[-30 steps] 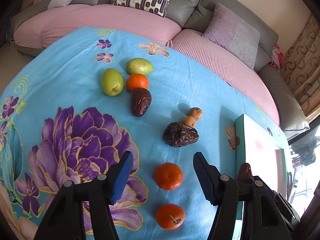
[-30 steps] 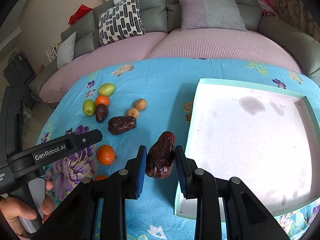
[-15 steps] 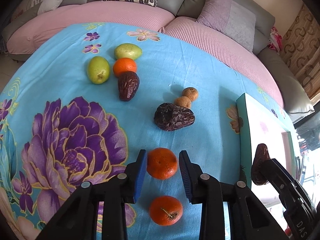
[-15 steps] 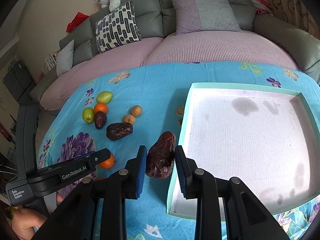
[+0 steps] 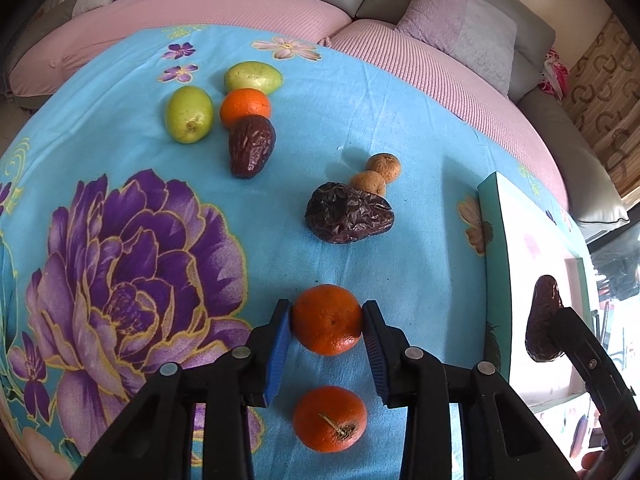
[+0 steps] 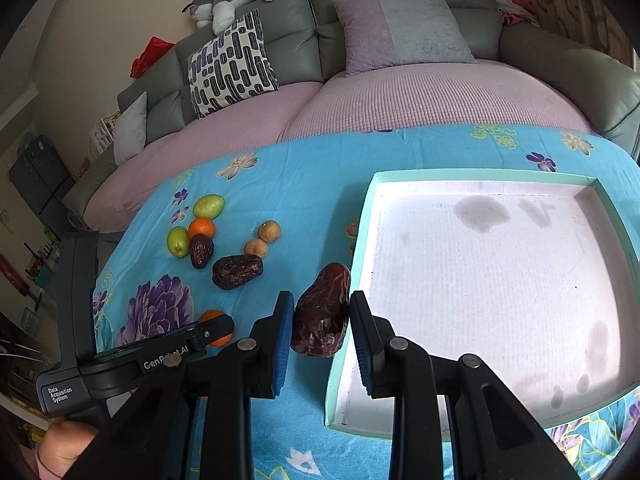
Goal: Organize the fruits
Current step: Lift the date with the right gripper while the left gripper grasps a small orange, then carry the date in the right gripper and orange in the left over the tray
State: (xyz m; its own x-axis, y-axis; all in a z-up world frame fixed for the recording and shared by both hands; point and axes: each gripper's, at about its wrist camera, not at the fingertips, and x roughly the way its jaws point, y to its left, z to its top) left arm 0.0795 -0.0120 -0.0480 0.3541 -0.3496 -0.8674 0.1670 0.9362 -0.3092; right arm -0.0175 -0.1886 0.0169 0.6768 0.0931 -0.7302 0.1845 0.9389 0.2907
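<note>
Orange peel is pressing against both blue pads of the left gripper [image 5: 326,330], low in the centre of the left wrist view: its fingers are closing narrowly on the upper tangerine [image 5: 327,319], which is apparently resting on the counter [image 5: 360,92]. The right gripper [image 6: 320,322] is pinching a dark date [image 6: 321,312], holding it just beside the near left rim of the mint-edged tray [image 6: 362,248], not yet over the white floor.

Risks, as I judge them: the tangerine is round and its skin smooth, so an off-centre squeeze could be sending it rolling toward the second tangerine [image 5: 329,418] directly below it in frame. The date is sitting tilted between the pads with much of it sticking out beyond them; a knock on the tray wall while crossing could be twisting it loose.

The counter is wearing a turquoise cloth printed with a large purple flower [image 5: 132,276]. Further fruits are lying toward the upper left: two green ones, another tangerine, two dates and two small brown fruits. Behind, a grey sofa [image 6: 400,8] with pink covers is curving across the top.
</note>
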